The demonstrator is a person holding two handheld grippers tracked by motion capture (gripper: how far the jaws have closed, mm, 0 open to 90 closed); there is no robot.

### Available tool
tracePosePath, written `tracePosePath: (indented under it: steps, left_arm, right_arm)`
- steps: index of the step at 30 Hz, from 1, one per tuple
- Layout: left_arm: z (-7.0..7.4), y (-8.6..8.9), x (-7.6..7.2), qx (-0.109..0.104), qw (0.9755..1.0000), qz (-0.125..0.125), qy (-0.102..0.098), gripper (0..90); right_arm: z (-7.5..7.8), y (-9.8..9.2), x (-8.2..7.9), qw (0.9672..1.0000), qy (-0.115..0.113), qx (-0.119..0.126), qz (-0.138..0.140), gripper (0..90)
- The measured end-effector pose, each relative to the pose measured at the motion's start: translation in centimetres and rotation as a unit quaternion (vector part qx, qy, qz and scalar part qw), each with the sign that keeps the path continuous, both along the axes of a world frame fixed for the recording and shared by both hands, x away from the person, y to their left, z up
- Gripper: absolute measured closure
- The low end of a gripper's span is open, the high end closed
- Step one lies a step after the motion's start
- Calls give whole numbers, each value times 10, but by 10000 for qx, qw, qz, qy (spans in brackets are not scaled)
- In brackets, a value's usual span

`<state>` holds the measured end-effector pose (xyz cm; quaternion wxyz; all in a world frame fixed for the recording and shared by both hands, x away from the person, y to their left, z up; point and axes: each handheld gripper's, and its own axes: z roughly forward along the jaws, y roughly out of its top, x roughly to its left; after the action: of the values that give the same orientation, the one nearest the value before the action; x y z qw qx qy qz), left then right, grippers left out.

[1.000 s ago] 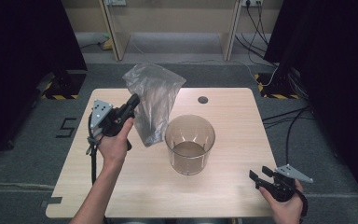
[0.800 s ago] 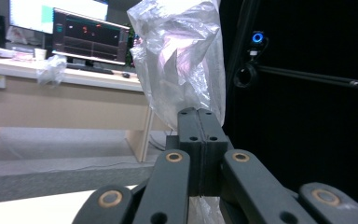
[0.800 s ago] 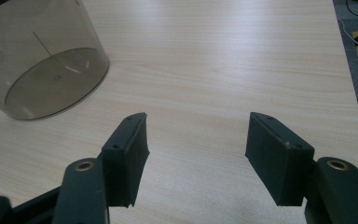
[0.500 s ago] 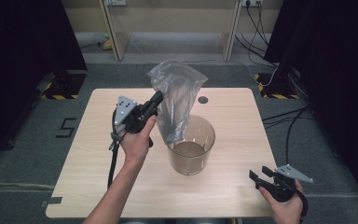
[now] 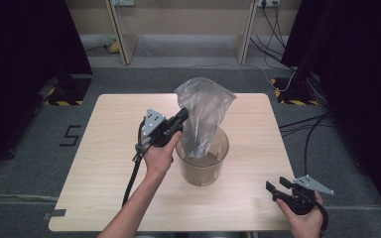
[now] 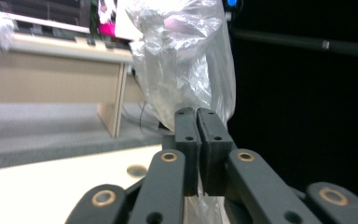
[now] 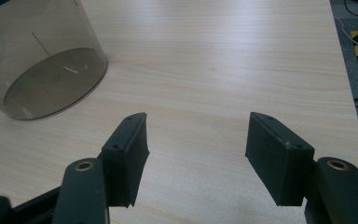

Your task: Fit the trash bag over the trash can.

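Note:
A crumpled clear plastic bag [image 5: 204, 111] hangs upright with its lower end inside the clear round container [image 5: 222, 148] at the table's middle. My left gripper [image 5: 183, 115] pinches the bag's left side above the container's rim. In the left gripper view the jaws stand almost together on the film of the bag [image 6: 186, 60]. They have just been opening slightly, with the bag still between them [image 6: 197, 112]. My right gripper [image 5: 273, 188] rests open near the table's front right corner, nothing between its jaws [image 7: 196, 140], the container [image 7: 42, 70] off to its left.
The light wooden table [image 5: 114, 148] has a dark round hole [image 6: 136, 170] near its far edge. Wooden shelving [image 5: 178, 29] and cables lie beyond on the grey floor. Black curtains flank both sides. A "5" mark [image 5: 72, 135] is on the floor at left.
My left gripper has carried the bag to the right and down, from beside the container to over it, and the bag's bottom now hangs inside. The right gripper has not moved.

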<state>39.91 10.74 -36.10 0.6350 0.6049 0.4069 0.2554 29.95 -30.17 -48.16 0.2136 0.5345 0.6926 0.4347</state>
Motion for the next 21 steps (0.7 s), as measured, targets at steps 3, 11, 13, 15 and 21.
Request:
tracePosePath:
  steps: [3, 11, 13, 15, 21]
  left_arm:
    - [-6, 4, 0, 43, 9999, -77, 146, 832]
    - [-15, 18, 7, 124, 9979, -292, 558, 613]
    - [-14, 18, 8, 278, 9975, -286, 578, 631]
    - [-13, 17, 9, 514, 9967, -269, 573, 699]
    - [-12, 15, 13, 618, 9957, -241, 640, 818]
  right_arm:
    - [0, 0, 0, 10000, 2, 0, 2, 386]
    - [0, 4, 0, 10000, 21, -20, 24, 387]
    - [0, 4, 0, 10000, 23, -25, 28, 386]
    - [0, 4, 0, 10000, 34, 56, 22, 386]
    - [31, 12, 10, 9981, -338, 504, 137, 416]
